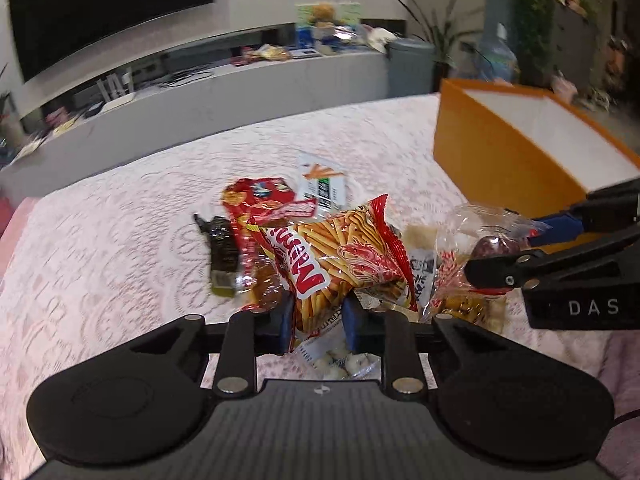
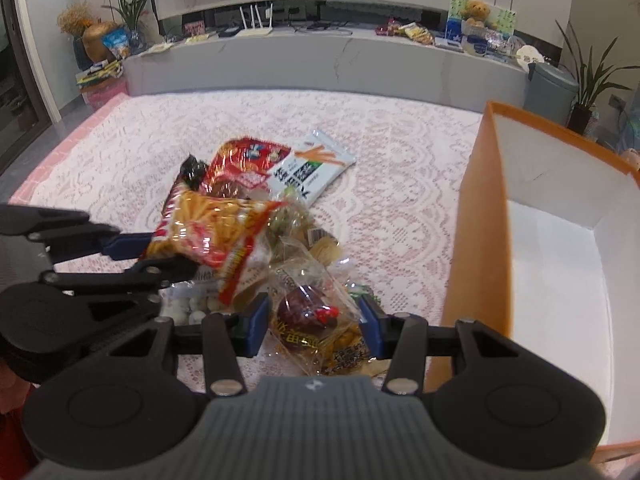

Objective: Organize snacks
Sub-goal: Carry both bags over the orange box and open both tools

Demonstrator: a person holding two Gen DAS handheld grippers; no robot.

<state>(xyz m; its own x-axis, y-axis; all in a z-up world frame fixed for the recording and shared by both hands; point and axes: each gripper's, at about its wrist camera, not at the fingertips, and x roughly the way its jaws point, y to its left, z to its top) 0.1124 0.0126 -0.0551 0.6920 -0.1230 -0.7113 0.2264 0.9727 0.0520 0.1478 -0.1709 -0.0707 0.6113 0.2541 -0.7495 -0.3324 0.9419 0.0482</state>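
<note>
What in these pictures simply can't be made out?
- Orange box: its near floor is cut off by the right wrist view's edge.
- Snacks under the shrimp stick bag: covered in both views.
- Left tongs: whether the pads truly pinch the bag.
- Items on the grey shelf: blurred, too small.

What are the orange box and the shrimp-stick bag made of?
Orange box: likely rigid paperboard, matte orange outside, white inside; walls stand straight with crisp folded corners.
Shrimp-stick bag: thin glossy printed plastic film; it crinkles and shows glare, pinched in the left gripper.
</note>
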